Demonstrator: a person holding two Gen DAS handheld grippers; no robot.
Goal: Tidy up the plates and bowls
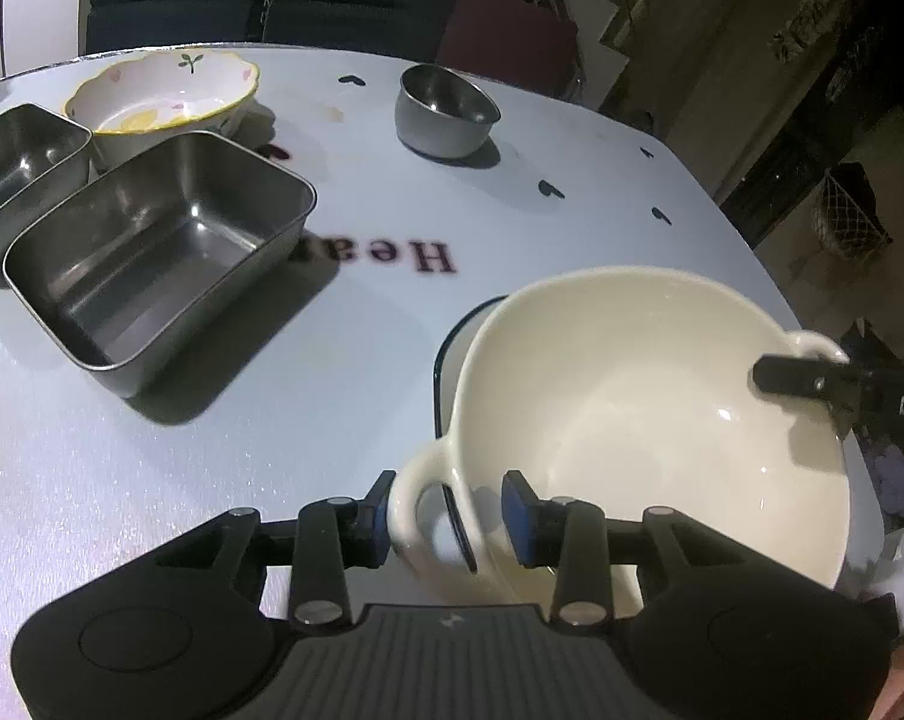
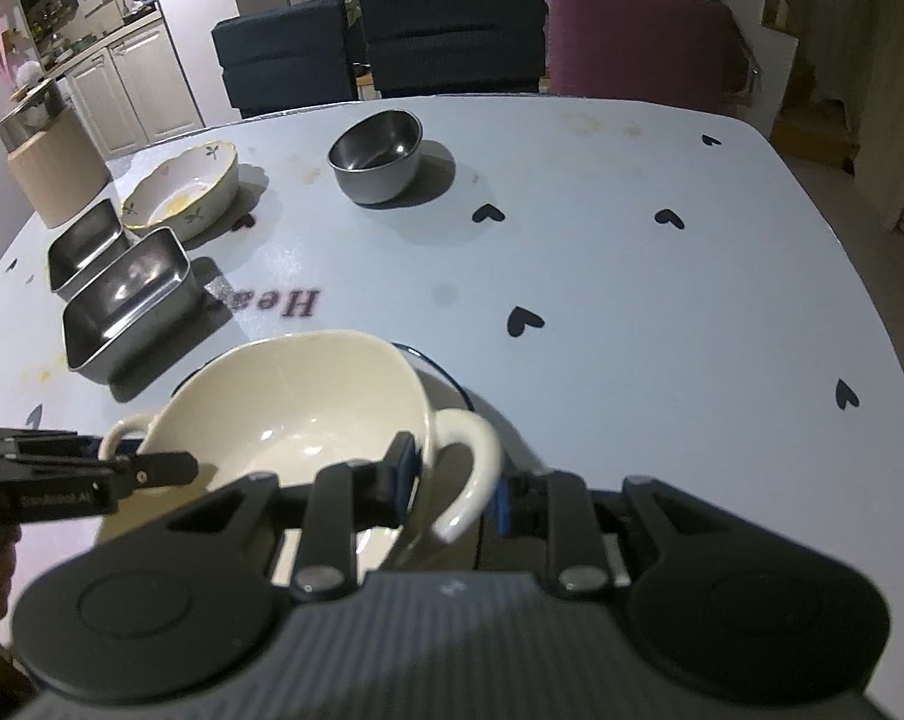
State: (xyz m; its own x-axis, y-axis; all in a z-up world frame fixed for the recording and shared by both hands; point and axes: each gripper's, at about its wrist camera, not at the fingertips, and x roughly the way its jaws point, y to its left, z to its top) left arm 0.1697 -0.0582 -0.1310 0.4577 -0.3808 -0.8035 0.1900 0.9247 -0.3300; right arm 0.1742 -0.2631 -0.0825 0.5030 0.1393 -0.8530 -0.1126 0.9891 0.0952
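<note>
**Two grippers on one cream bowl, one grip looser than the other**

Jaws of my left gripper [image 1: 446, 510] stand partly open around the near loop handle of the cream two-handled bowl [image 1: 631, 396]; one blue pad sits against the outside of the loop, the other stands clear inside the rim, so I am not clamping it. My right gripper [image 2: 452, 489] straddles the opposite handle, its left pad on the bowl's wall, its right pad just beyond the loop; whether it truly pinches I cannot tell.

The bowl sits at the lower centre of both views, on a dark-rimmed plate [image 1: 452, 354] near the table [image 2: 631, 300] edge closest to me.

Risks, as I judge them: with my left side slack, any lift from the right alone would tip the bowl and drag it off the plate. The glazed handles look slick, and a pad could slide round the curve.

The bowl is glossy, empty, deep and smooth, with highlights across its inside. Further up the frame lie two rectangular steel trays [image 1: 164, 264], a scalloped floral bowl [image 1: 164, 96] and a small round steel bowl [image 1: 446, 111], all well apart from mine.
</note>
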